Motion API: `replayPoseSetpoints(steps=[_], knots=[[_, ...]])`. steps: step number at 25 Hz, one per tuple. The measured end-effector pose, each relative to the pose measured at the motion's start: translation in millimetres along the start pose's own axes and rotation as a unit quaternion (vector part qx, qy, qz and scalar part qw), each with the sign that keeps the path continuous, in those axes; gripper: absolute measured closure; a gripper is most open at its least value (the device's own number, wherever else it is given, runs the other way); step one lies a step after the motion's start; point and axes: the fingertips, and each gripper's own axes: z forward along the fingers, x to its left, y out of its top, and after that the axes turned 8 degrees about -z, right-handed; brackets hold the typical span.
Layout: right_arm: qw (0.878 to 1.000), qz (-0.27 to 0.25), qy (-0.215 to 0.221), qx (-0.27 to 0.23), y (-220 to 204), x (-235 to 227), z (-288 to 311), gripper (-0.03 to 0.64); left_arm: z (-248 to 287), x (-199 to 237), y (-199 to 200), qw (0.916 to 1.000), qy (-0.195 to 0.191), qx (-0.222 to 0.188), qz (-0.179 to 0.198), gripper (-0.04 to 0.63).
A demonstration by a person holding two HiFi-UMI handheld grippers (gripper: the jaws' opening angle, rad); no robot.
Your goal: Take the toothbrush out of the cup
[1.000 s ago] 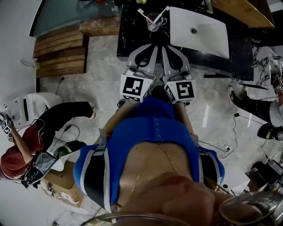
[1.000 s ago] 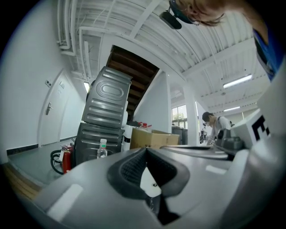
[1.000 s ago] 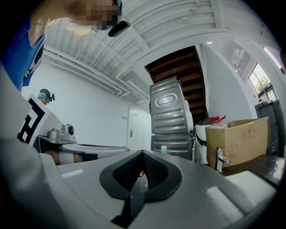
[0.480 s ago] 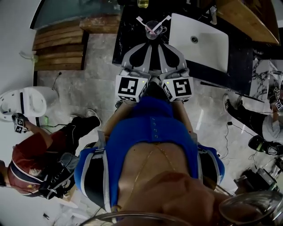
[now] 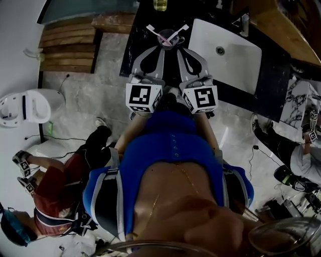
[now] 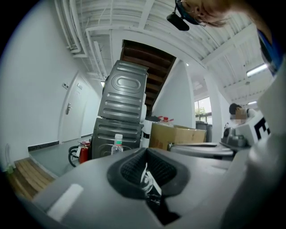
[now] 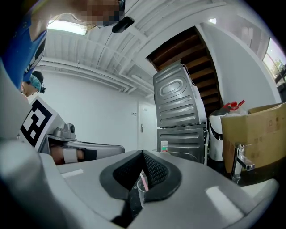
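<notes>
Showing one clear cup (image 5: 168, 39) standing on the dark counter (image 5: 138, 30) just left of the white sink (image 5: 235, 55), holding two toothbrushes (image 5: 152, 30) with handles splaying left and right over the rim, and one glass of yellowish liquid (image 5: 160, 4) standing farther back. Placing the cup just beyond the tips of the left gripper (image 5: 161, 48) and the right gripper (image 5: 179, 49), roughly between them and touching neither. Showing both grippers' jaws pressed together, gripping nothing.

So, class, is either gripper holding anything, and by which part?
Nothing is held. The left gripper and right gripper are both shut and empty, short of the cup, where the toothbrushes stand.
</notes>
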Motion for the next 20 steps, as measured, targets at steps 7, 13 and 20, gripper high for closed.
replayPoseSetpoints(steps=[7, 13, 20], knots=[[1.000, -0.001, -0.016, 0.019, -12, -9, 11, 0.615, 18, 16, -12, 0.9997, -0.003, 0.024, -0.004, 0.592], [0.998, 0.003, -0.048, 0.038, -17, -13, 19, 0.615, 32, 40, -25, 0.9985, -0.019, 0.051, -0.009, 0.592], [0.994, 0.006, -0.085, 0.063, -27, -20, 26, 0.615, 55, 73, -55, 0.9919, -0.036, 0.092, -0.080, 0.546]])
